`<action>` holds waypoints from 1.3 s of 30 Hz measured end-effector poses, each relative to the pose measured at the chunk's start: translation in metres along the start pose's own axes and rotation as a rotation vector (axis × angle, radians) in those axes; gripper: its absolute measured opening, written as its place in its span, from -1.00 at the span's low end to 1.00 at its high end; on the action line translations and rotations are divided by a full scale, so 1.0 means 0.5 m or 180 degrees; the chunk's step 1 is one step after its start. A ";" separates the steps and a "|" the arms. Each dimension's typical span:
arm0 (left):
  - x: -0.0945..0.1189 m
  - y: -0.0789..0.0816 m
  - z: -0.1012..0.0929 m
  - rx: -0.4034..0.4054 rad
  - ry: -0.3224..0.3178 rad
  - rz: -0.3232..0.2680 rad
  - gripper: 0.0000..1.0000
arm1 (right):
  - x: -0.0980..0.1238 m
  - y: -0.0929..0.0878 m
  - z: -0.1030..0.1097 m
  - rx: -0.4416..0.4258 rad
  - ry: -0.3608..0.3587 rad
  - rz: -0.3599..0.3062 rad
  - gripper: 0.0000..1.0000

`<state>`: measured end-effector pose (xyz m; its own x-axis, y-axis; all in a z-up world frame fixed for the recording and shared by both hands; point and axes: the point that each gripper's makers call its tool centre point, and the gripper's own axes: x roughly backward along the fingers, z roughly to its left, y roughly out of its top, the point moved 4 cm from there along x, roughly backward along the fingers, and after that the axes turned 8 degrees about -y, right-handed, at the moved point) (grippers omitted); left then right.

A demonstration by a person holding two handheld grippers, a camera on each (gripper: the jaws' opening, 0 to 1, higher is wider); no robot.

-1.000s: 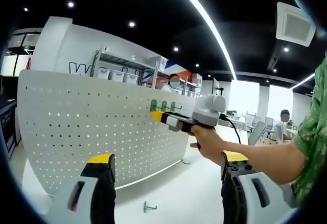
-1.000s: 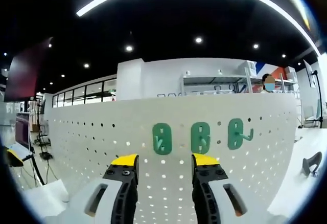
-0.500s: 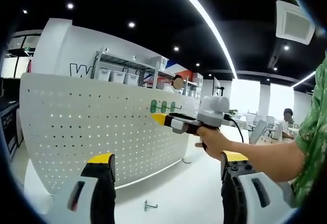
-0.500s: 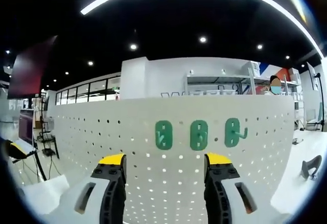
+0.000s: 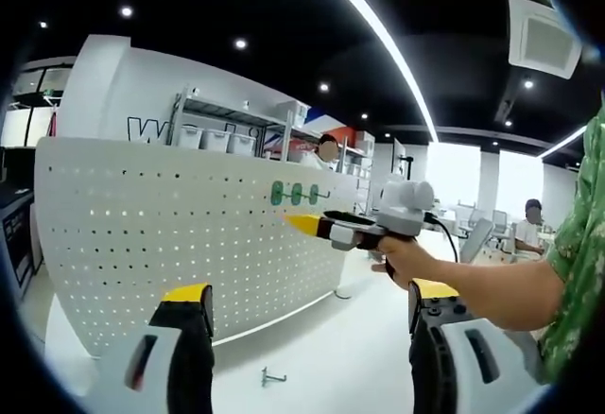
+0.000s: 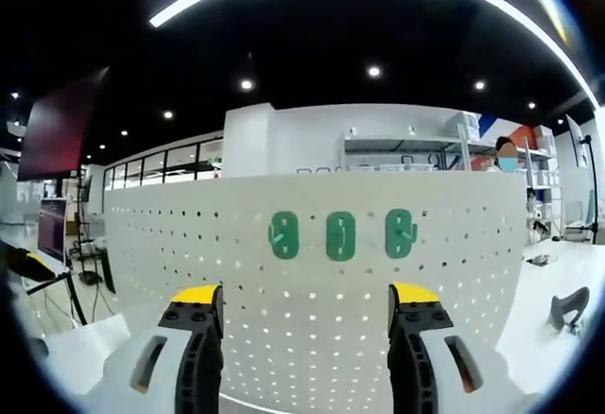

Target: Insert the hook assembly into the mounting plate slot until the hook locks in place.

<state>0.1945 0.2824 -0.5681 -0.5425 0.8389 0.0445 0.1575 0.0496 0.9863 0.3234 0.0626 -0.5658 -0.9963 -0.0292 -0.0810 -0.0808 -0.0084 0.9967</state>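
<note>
A white pegboard mounting plate (image 6: 312, 282) stands upright on a white table, and three green hook assemblies (image 6: 341, 235) hang on it in a row. My right gripper (image 6: 307, 312) faces the board a little way back from it, open and empty. In the left gripper view the same board (image 5: 170, 234) fills the left side, with the green hooks (image 5: 296, 193) near its right end. My right gripper (image 5: 317, 226) reaches in from the right, held by a hand, its yellow tips short of the hooks. My left gripper (image 5: 307, 305) stands open with nothing between its fingers. A small metal hook (image 5: 273, 374) lies on the table.
The white table (image 5: 331, 357) runs in front of the board. A dark curved object (image 6: 569, 307) lies on the table at the right. A person's forearm and a green patterned sleeve (image 5: 577, 244) cross the right side. Shelving with bins (image 5: 232, 130) stands behind.
My right gripper has opened wider and drawn back from the board. The three green hooks now look smaller and sit further left in its view. The left gripper has barely moved.
</note>
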 end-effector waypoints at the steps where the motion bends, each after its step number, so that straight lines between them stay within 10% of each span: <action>1: 0.001 0.000 -0.002 -0.0004 0.0004 0.0003 0.74 | 0.001 -0.002 -0.003 -0.0005 0.0006 0.0006 0.44; 39: 0.033 -0.063 -0.048 0.0053 0.0146 0.0177 0.73 | 0.206 -0.109 0.011 -0.0010 0.0413 0.0536 0.43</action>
<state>0.1609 0.2818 -0.5946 -0.5698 0.8148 0.1068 0.2020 0.0129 0.9793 0.2252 0.0656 -0.6283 -0.9835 -0.1590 0.0865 0.0869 0.0044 0.9962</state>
